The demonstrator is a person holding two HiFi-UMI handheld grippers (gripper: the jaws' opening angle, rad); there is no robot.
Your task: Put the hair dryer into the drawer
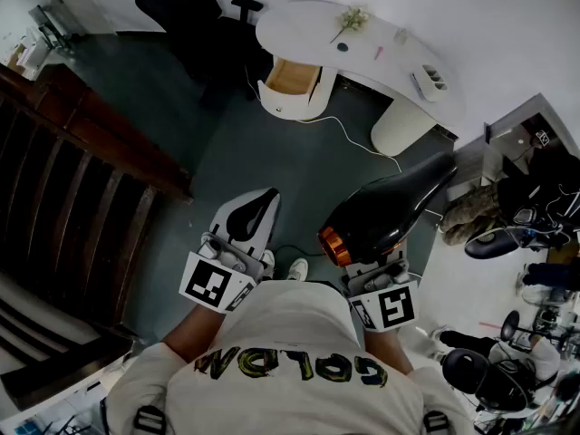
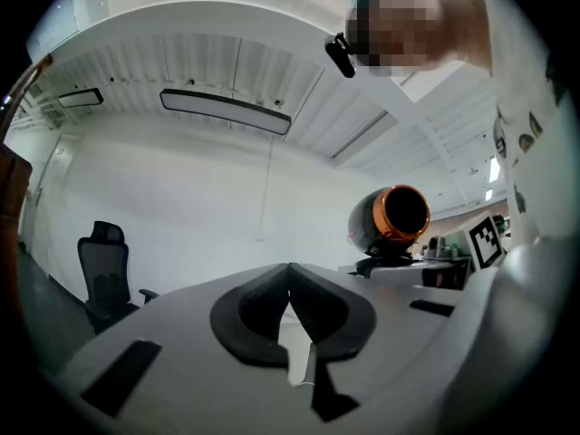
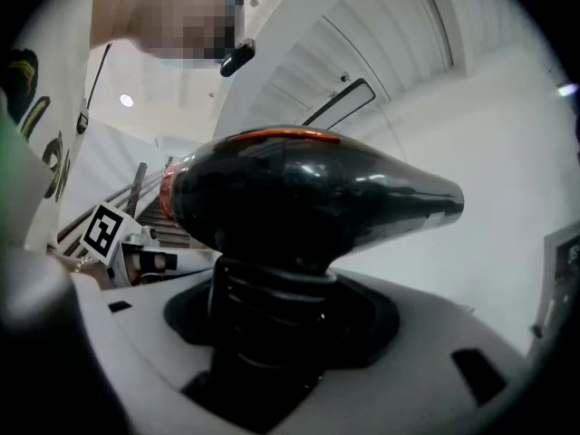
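Note:
The hair dryer (image 1: 385,211) is black and glossy with an orange ring at its rear end. It lies across my right gripper (image 1: 379,263), nozzle pointing toward the far right. In the right gripper view the jaws of my right gripper (image 3: 272,333) are shut on the ribbed handle of the hair dryer (image 3: 308,198). My left gripper (image 1: 265,199) is level beside it, shut with nothing in it; in the left gripper view its pads (image 2: 313,311) meet at the tip. The open drawer (image 1: 292,78), wooden inside, sticks out of the white curved desk (image 1: 308,16) far ahead across the floor.
A dark wooden stair railing (image 1: 100,143) runs along the left. A black office chair (image 1: 186,7) stands left of the desk. A white cable (image 1: 349,139) trails over the grey floor. Bags and gear (image 1: 507,234) crowd the right side. Small items lie on the desk top.

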